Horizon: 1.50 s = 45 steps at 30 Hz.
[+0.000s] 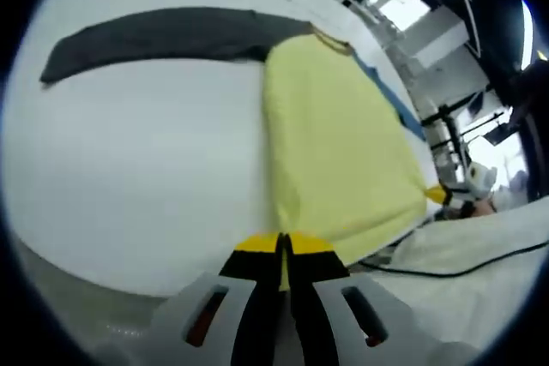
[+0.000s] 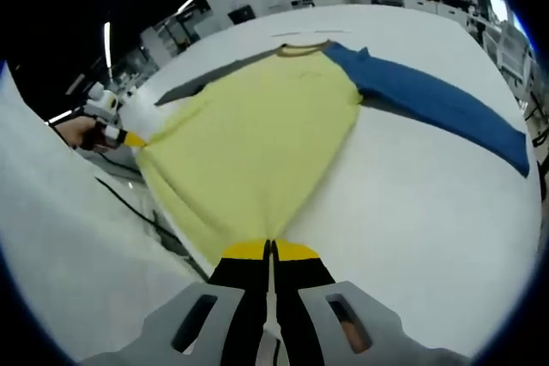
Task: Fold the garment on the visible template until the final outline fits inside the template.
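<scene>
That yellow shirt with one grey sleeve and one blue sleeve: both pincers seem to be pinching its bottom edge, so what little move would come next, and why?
Probably lift the hem and carry it toward the collar. Both the left gripper and the right gripper are shut on the hem of the yellow shirt, which lies flat on the white table with grey sleeve and blue sleeve spread wide.

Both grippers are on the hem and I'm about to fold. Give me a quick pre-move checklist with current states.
1. Left gripper shut on the yellow shirt body hem: ok.
2. Right gripper shut on the hem: ok.
3. Dark grey sleeve flat on the white table: ok.
4. Blue sleeve flat and spread: ok.
5. Hem taut between the grippers: ok, it looks stretched.
6. Template outline under the garment: cannot tell.
</scene>
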Available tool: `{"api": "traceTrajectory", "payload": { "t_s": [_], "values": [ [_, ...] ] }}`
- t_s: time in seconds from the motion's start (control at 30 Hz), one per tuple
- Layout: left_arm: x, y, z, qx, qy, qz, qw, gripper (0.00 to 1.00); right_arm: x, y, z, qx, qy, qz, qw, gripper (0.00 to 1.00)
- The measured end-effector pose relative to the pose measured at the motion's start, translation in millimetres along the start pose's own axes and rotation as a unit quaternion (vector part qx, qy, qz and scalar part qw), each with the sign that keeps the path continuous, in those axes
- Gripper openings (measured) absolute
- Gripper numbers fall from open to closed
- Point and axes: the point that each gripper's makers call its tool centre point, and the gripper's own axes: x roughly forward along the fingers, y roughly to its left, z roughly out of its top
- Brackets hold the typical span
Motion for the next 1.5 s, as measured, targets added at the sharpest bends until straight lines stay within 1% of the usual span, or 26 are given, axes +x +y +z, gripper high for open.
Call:
{"api": "traceTrajectory", "payload": {
  "t_s": [0.07,0.2,0.27,0.3,0.43,0.5,0.6,0.7,0.83,0.97,1.1,1.27,1.33,1.4,1.5],
  "values": [
    [-2,-2.0,2.4,0.002,-0.003,-0.002,1.0,0.0,-1,0,1.9,-0.001,-0.001,0.001,1.0,0.02],
    [-4,-3.0,13.3,0.009,-0.022,-0.002,0.9997,0.0,-4,-2,7.4,-0.005,-0.005,-0.002,1.0,0.02],
    [-5,-4.1,21.4,0.009,-0.034,-0.004,0.9994,0.0,-5,-5,11.2,-0.006,-0.009,-0.003,0.9999,0.02],
    [-6,-5.7,27.8,0.012,-0.044,-0.006,0.999,0.0,-6,-6,13.7,-0.007,-0.011,-0.005,0.9999,0.02],
    [-8,-10.3,48.0,0.016,-0.065,-0.011,0.9977,0.0,-9,-10,25.0,-0.013,-0.021,-0.007,0.9997,0.02],
    [-8,-11.4,55.8,0.015,-0.071,-0.014,0.9972,0.0,-10,-12,31.0,-0.015,-0.025,-0.009,0.9995,0.02],
    [-7,-13.8,68.9,0.015,-0.079,-0.016,0.9967,0.0,-12,-18,45.4,-0.02,-0.036,-0.012,0.9991,0.02],
    [-4,-15.2,79.8,0.016,-0.081,-0.016,0.9964,0.0,-10,-27,58.8,-0.02,-0.044,-0.016,0.9987,0.02],
    [2,-16.8,94.7,0.016,-0.083,-0.016,0.9963,0.0,-4,-37,73.7,-0.023,-0.045,-0.017,0.9986,0.02],
    [14,-9.7,111.6,0.015,-0.078,-0.016,0.9967,0.0,6,-50,88.7,-0.027,-0.037,-0.022,0.9987,0.02],
    [31,-0.4,126.1,0.007,-0.073,-0.012,0.9972,0.0,17,-64,98.3,-0.023,-0.026,-0.026,0.999,0.02],
    [43,4.3,141.9,0.004,-0.071,-0.01,0.9974,0.0,27,-77,108.9,-0.027,-0.019,-0.029,0.999,0.02],
    [46,5.9,145.7,0.002,-0.071,-0.009,0.9975,0.0,31,-82,112.2,-0.023,-0.018,-0.031,0.9991,0.02],
    [50,8.3,148.8,0.001,-0.068,-0.007,0.9977,0.0,35,-87,116.2,-0.029,-0.019,-0.034,0.9988,0.02],
    [56,13.0,150.6,-0.002,-0.062,-0.004,0.9981,0.0,45,-93,117.9,-0.033,-0.002,-0.036,0.9988,0.02]
  ]
}}
